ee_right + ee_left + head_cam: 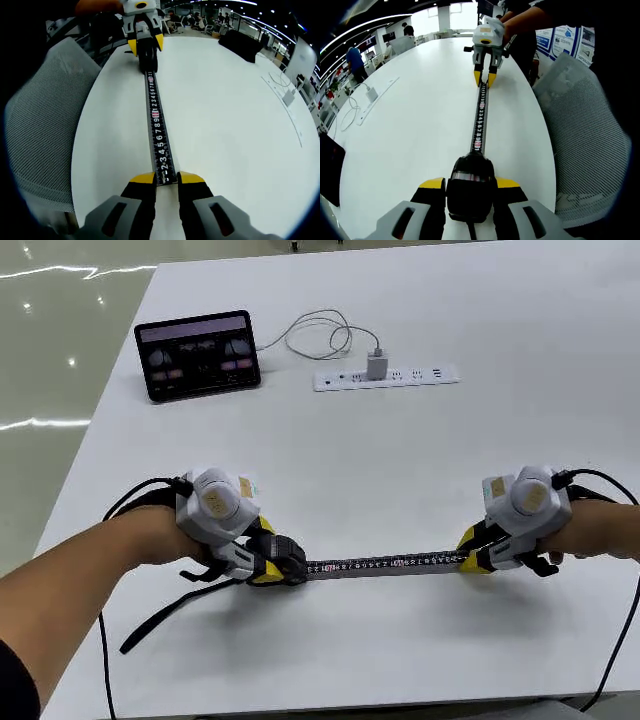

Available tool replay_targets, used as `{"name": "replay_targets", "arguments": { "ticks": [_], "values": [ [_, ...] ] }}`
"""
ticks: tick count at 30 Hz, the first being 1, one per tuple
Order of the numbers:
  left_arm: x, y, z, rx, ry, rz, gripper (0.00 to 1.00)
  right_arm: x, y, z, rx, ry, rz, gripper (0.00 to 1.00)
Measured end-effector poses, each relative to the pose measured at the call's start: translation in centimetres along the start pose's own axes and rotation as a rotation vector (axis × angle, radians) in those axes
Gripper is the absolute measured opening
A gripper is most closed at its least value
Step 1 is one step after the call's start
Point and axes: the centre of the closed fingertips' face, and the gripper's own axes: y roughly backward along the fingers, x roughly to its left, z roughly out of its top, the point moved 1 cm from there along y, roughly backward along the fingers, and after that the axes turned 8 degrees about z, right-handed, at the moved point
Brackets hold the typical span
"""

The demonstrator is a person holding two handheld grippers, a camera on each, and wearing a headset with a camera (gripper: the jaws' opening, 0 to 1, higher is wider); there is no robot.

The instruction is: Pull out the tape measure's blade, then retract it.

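A black tape measure case [283, 562] [471, 187] lies on the white table, clamped between the yellow-tipped fingers of my left gripper [262, 562] [469, 184]. Its dark blade [385, 563] [480, 117] [156, 130], printed with numbers, stretches flat across the table toward the right. My right gripper [472, 558] [166, 178] is shut on the blade's free end. In the left gripper view the right gripper [485, 79] sits at the far end of the blade. In the right gripper view the left gripper [145, 47] holds the case [147, 60] at the far end.
A tablet [198, 354] stands at the back left. A white power strip [387, 377] with a plugged charger and looped cable [325, 332] lies behind the middle. The table's front edge [330, 708] runs close below the grippers. A grey mesh chair [590, 145] [42, 125] stands beside the table.
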Motion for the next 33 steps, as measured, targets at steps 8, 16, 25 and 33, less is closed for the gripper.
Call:
{"name": "replay_targets", "arguments": {
  "ticks": [8, 16, 25, 33],
  "values": [
    [0.1, 0.3, -0.9, 0.028, 0.047, 0.011, 0.38, -0.1, 0.2, 0.2, 0.024, 0.041, -0.009, 0.16],
    [1.0, 0.9, -1.2, 0.013, 0.174, 0.052, 0.74, -0.4, 1.1, 0.5, 0.001, 0.006, -0.032, 0.27],
    [1.4, 1.1, -1.8, 0.001, 0.243, 0.105, 1.0, -0.8, 1.9, 0.7, -0.068, -0.046, -0.075, 0.39],
    [0.9, 1.4, -2.0, -0.003, 0.296, 0.106, 1.0, -0.6, 2.2, 0.0, -0.07, -0.066, -0.091, 0.47]
  ]
}}
